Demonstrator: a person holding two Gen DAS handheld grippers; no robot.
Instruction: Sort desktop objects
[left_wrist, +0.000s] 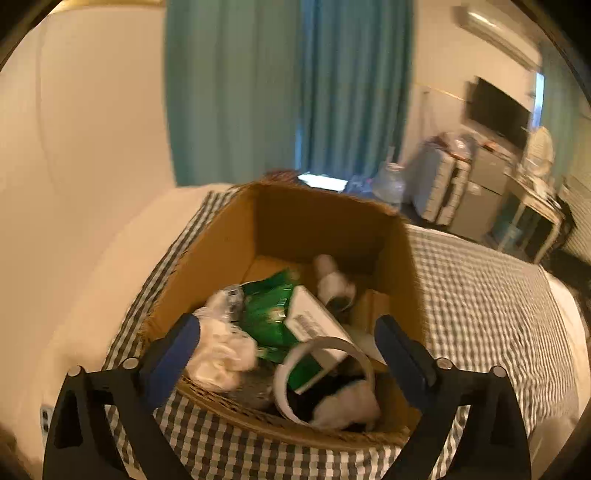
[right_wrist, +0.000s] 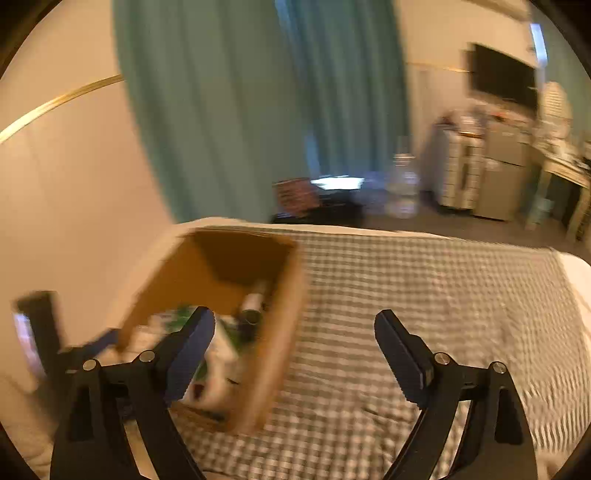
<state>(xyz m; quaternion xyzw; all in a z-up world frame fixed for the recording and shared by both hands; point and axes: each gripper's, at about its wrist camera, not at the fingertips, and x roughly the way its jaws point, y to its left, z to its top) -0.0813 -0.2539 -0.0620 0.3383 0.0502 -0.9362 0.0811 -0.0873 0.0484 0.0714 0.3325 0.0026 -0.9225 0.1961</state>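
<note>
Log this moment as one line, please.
left gripper: open, over brown cardboard box | right gripper: open, empty, over checked cloth | box: filled

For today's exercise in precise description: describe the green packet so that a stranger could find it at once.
Find the open cardboard box standing on the checked cloth. Look inside, near its middle, among the jumble: the green packet lies crumpled between a white crinkled bag and a white carton. It is the only green, shiny thing in the box.

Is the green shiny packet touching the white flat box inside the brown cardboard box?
Touching. The left wrist view shows the green packet pressed against the white box, its edge overlapping, inside the cardboard box.
</note>
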